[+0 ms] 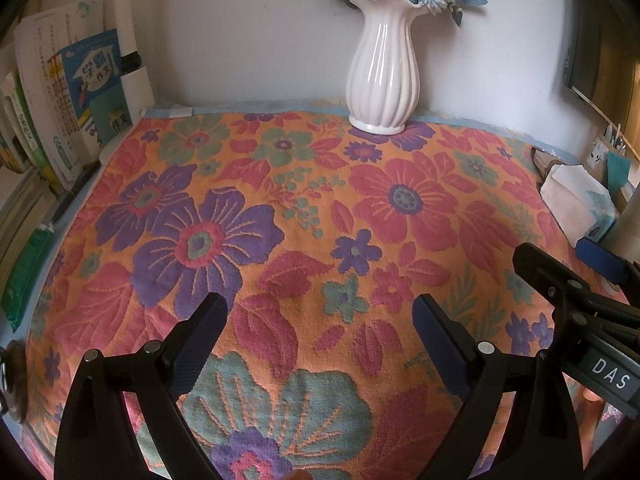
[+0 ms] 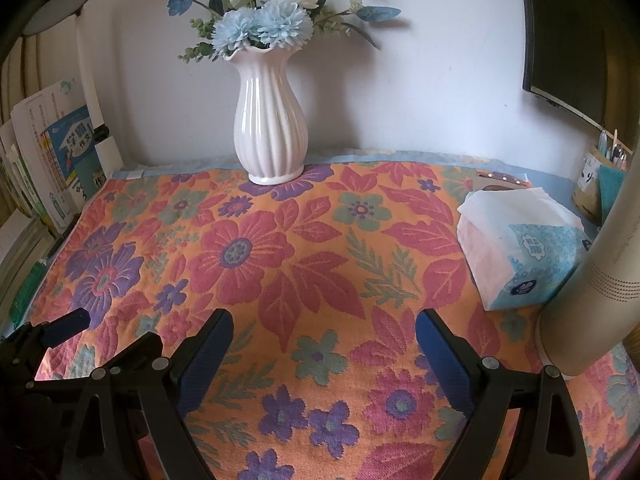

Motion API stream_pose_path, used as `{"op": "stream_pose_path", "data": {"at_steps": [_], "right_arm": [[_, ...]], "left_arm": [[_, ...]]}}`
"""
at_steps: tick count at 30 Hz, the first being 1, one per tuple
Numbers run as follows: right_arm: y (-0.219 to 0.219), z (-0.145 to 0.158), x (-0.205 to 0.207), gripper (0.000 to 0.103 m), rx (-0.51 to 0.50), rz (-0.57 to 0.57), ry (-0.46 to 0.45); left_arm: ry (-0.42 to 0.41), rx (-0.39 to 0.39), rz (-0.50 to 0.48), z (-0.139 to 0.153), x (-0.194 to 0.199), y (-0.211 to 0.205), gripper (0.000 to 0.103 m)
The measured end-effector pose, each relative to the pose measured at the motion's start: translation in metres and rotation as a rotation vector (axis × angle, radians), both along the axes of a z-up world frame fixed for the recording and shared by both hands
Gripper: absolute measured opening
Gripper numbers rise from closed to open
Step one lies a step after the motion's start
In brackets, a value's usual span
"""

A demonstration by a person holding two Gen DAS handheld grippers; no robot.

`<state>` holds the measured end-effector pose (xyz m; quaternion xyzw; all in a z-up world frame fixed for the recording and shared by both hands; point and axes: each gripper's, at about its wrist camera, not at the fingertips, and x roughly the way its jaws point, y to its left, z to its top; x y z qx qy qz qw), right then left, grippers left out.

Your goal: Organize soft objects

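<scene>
Over a woven floral towel [image 1: 304,240], both the left gripper [image 1: 320,320] and right gripper [image 2: 324,332] hung spread, empty; at twelve o'clock stood a glossy ribbed vase [image 2: 272,128].

Home desk: books [image 1: 60,120], flower vase [image 2: 272,128]

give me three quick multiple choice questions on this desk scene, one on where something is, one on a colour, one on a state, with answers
1. Where does the vase stand?
A. At the far edge of the floral cloth, by the wall
B. On the books
C. Between the right gripper's fingers

2. What colour is the tissue pack wrapper?
A. Red
B. Light blue
C. Black

3. How is the left gripper?
A. Shut on the cloth
B. Shut on a tissue
C. Open, holding nothing

Answers: 1 A, its base rests on the cloth's far edge near the wall. 2 B, the wrapper is light blue with white print. 3 C, its fingers stand wide apart over the cloth.
</scene>
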<state>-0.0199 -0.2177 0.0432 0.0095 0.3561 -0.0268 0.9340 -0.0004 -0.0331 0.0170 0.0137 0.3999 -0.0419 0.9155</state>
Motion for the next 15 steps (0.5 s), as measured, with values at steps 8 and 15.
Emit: {"op": "stream_pose_path", "data": {"at_steps": [8,15], "right_arm": [[0.0,0.0011,-0.0013,0.092,0.005,0.001,-0.006],[-0.0012,0.0027,-0.0019,0.092,0.012,0.008,-0.008]], "left_arm": [[-0.006,-0.005,0.0,0.0009,-0.0026,0.0003,0.093],[-0.007,-0.008,-0.003,0.0012,-0.0016,0.0011,0.093]]}}
